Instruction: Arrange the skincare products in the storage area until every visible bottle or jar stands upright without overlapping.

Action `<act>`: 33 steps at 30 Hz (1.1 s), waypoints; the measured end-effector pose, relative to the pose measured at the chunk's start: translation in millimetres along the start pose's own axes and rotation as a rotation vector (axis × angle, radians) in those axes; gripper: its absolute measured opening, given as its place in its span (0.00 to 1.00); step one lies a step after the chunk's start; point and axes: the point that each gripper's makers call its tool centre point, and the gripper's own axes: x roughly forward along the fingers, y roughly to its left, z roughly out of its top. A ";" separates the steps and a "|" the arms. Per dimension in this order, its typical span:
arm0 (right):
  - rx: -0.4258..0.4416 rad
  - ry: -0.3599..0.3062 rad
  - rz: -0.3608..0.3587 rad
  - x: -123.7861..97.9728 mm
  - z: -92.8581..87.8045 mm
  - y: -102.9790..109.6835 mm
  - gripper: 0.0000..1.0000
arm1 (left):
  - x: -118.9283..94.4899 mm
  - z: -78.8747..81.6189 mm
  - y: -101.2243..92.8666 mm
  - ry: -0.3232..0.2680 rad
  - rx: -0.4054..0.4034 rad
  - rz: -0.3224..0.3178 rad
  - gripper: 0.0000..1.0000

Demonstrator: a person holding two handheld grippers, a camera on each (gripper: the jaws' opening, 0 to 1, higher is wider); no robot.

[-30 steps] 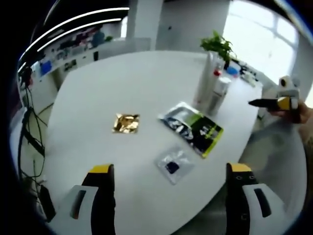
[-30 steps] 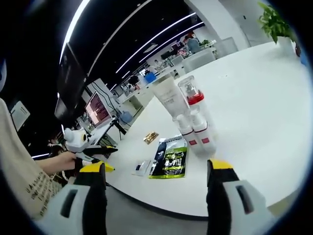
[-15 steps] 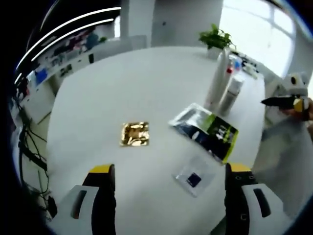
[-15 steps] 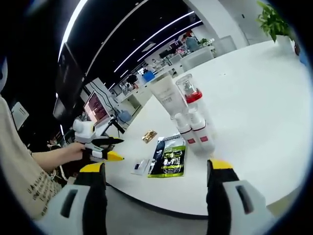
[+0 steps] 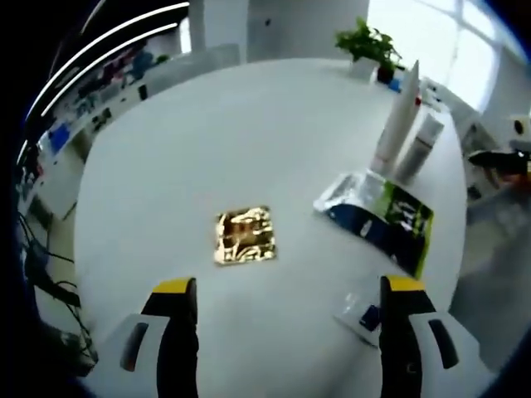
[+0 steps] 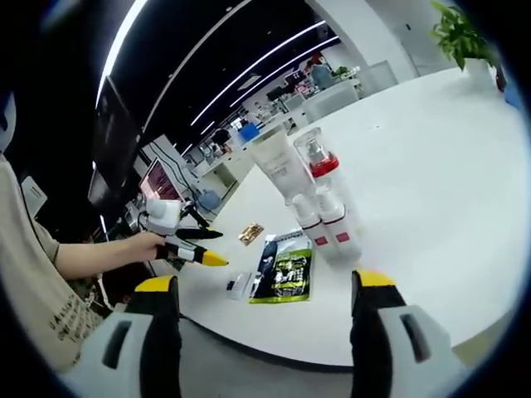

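Sachets lie flat near the desk (image 5: 166, 166) edge: a gold sachet (image 5: 244, 236) dead ahead of the left claw (image 5: 282, 286), a green-and-black pouch (image 5: 382, 220) and a small clear packet (image 5: 362, 313) off to its right. Both claws hang spread and empty. In the right gripper view, 4 upright bottles (image 6: 319, 203) stand clustered beyond the pouch, straight ahead of the right claw (image 6: 261, 286). Judging by position, the left claw is nearer the gold sachet.
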 end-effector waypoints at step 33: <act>0.005 -0.006 -0.003 -0.4 0.8 -0.9 0.86 | 45.6 7.9 39.3 0.165 -0.107 0.110 0.61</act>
